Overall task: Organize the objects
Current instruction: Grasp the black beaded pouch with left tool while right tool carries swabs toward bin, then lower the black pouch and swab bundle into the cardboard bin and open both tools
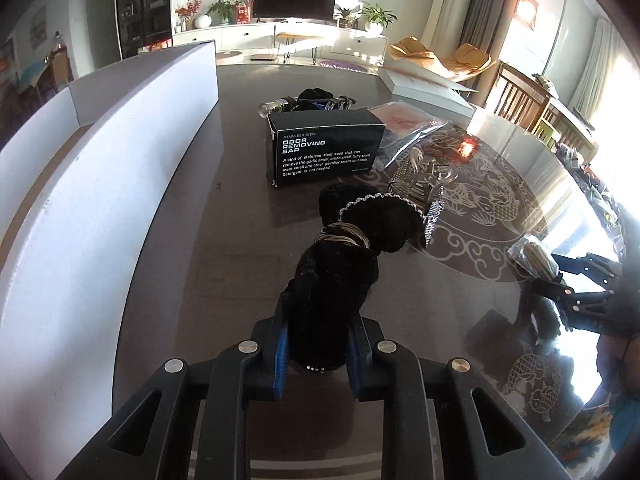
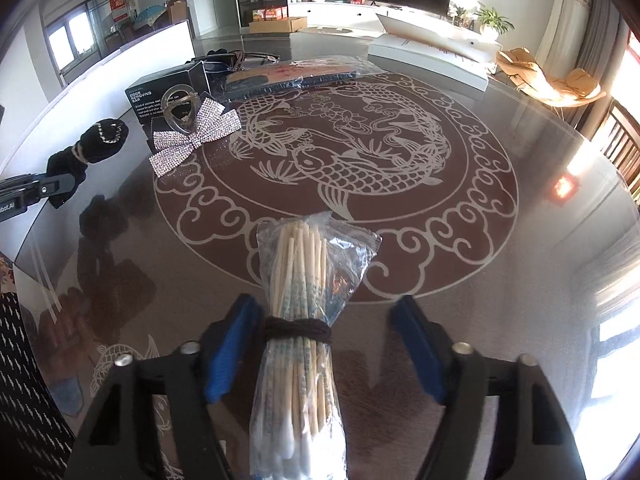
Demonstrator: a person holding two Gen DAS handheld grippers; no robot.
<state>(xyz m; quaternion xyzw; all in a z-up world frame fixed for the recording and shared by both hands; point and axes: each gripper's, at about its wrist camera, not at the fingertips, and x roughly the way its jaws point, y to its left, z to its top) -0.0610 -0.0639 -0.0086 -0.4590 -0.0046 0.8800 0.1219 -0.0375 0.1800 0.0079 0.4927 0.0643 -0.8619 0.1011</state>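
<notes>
Left wrist: left tongs gripping black scrunchie, "ODOR REMOVING BAR" box, right tongs seemingly released.

Strong daylight enters from windows at the right, washing them out. The glossy surface carries glare and mirror reflections. Fisheye distortion bends all edges; corners are vignetted black. The left-wrist view hazes at far right.

Right gripper jaws apart, swab bundle lying between, touching left pad only. Rhinestone bow on table beside black box. Left gripper clamps black scrunchie.
</notes>
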